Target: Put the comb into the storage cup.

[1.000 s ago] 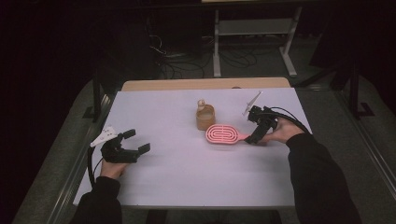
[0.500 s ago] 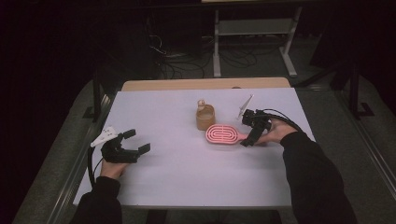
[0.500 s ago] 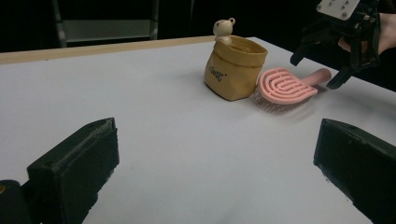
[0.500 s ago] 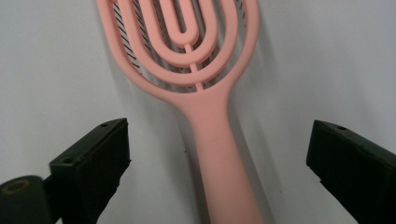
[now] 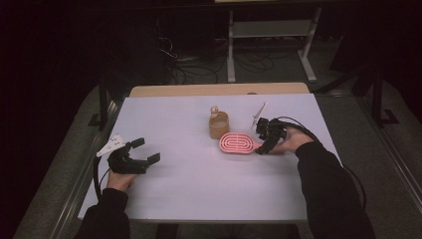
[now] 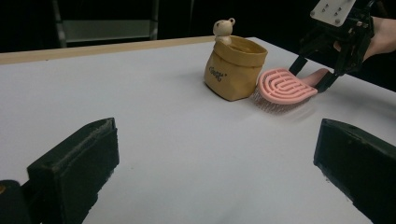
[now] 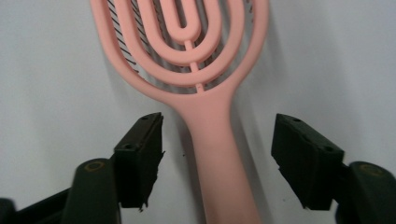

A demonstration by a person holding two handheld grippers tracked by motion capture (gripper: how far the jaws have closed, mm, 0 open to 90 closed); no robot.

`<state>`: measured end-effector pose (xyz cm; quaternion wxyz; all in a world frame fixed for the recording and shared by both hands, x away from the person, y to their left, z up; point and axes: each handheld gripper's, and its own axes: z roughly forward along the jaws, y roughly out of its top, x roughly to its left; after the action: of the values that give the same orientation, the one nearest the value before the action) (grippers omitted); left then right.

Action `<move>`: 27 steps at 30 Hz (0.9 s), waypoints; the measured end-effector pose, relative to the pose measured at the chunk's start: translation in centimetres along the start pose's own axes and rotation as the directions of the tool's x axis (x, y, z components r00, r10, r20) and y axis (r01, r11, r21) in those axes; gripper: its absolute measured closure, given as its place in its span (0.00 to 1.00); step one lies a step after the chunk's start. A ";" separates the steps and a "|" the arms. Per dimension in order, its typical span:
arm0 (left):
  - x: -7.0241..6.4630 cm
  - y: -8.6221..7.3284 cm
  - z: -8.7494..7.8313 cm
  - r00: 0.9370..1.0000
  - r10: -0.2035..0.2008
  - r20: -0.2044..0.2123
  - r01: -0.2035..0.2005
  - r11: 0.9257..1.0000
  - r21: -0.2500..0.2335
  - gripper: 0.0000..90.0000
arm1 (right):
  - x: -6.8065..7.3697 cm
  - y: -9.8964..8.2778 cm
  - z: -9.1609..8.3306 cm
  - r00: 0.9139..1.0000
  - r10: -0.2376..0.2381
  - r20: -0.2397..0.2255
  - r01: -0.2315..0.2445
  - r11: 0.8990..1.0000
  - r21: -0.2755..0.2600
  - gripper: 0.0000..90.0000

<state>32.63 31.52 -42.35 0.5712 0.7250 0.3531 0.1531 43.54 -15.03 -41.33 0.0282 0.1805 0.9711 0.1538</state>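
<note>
The grasp is begun, not finished — the pink plastic hairbrush with looped ribs point(image 5: 237, 144) lies flat on the white desk point(image 5: 199, 189), at four o'clock of the tan paper-like pouch with a small bear figure point(image 5: 218, 124). The right hand-held gripper point(image 7: 217, 156) is lowered astride the handle; its jaws have just been closing, yet gaps remain on both sides. Lifting is left. The left hand-held gripper point(image 5: 144, 151) rests spread and empty at eight o'clock.

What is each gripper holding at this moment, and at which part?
Nothing yet. The right gripper has been closing its jaws around the pink plastic hairbrush's handle, with gaps remaining. The left gripper is open.
</note>
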 end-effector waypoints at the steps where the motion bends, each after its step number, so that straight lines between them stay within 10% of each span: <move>1: 0.0 0.0 0.0 1.000 0.000 0.000 0.000 1.000 0.000 0.00 | 0.0 0.0 0.1 1.000 0.001 -0.002 -0.001 1.000 0.002 0.40; 27: 0.0 0.0 0.1 1.000 0.003 0.000 -0.003 1.000 0.002 0.00 | 0.9 0.0 0.7 0.996 -0.094 -0.002 0.094 0.995 0.039 0.75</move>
<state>32.68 31.49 -42.39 0.5702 0.7262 0.3521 0.1533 42.75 -14.51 -41.98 0.0316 0.1352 0.9813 0.1335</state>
